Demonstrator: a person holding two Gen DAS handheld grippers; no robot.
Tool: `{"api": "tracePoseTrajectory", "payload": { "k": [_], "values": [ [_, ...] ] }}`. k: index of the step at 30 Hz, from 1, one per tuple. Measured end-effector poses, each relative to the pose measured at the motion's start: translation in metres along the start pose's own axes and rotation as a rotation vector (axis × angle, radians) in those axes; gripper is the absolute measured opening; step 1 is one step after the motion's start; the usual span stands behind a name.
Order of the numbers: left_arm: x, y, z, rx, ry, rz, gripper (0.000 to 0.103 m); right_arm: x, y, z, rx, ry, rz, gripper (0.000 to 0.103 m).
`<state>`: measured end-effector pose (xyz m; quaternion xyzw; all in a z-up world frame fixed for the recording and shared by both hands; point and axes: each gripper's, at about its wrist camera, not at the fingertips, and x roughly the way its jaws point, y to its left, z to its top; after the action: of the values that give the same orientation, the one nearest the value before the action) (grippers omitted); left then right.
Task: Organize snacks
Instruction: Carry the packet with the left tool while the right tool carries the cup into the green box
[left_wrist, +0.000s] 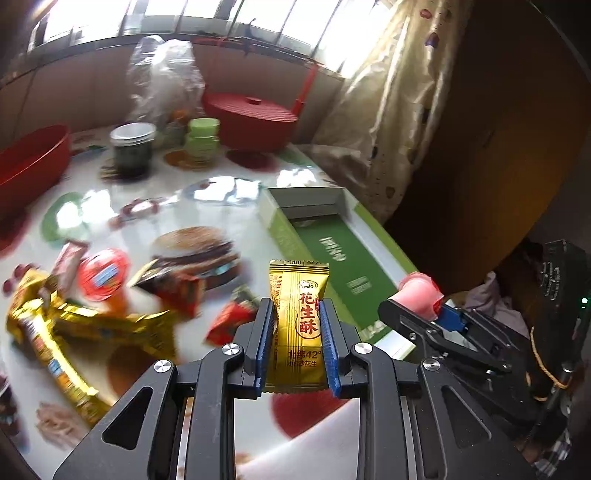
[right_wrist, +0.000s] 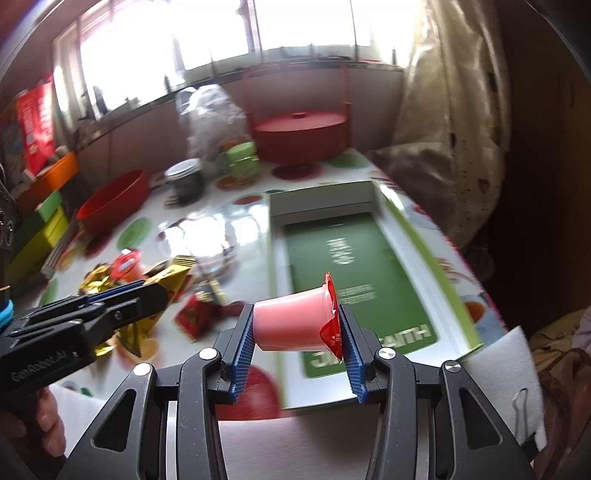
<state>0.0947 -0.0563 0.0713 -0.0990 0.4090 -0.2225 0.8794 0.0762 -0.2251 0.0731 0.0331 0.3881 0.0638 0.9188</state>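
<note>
My left gripper (left_wrist: 297, 314) is shut on a gold peanut candy packet (left_wrist: 298, 325), held upright above the table. My right gripper (right_wrist: 295, 317) is shut on a pink jelly cup (right_wrist: 291, 326) with a red foil lid, lying sideways between the pads; the same jelly cup (left_wrist: 419, 293) shows at the right of the left wrist view. An open green and white box (right_wrist: 369, 273) lies flat on the table just beyond the cup and holds no snacks. A pile of loose snacks (left_wrist: 110, 295) lies on the table to the left, also visible as the snack pile (right_wrist: 147, 280).
At the back stand a red lidded container (left_wrist: 251, 118), a dark glass jar (left_wrist: 131, 149), a green-lidded jar (left_wrist: 203, 138), a clear plastic bag (left_wrist: 166, 77) and a red bowl (left_wrist: 29, 162). A curtain (left_wrist: 391, 122) hangs beside the table's right edge.
</note>
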Motion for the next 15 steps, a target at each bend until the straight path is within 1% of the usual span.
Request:
{"api": "tracePoseTrajectory", "payload": {
  "k": [3, 8, 15],
  "values": [
    [0.013, -0.013, 0.008, 0.013, 0.016, -0.039, 0.026, 0.003, -0.019, 0.002, 0.03, -0.003, -0.031, 0.042],
    [0.035, -0.035, 0.015, 0.047, 0.041, -0.074, 0.026, 0.017, -0.04, 0.001, 0.041, 0.018, -0.074, 0.042],
    [0.064, -0.056, 0.017, 0.082, 0.091, -0.086, 0.026, 0.031, -0.057, -0.001, 0.046, 0.045, -0.098, 0.042]
  ]
}}
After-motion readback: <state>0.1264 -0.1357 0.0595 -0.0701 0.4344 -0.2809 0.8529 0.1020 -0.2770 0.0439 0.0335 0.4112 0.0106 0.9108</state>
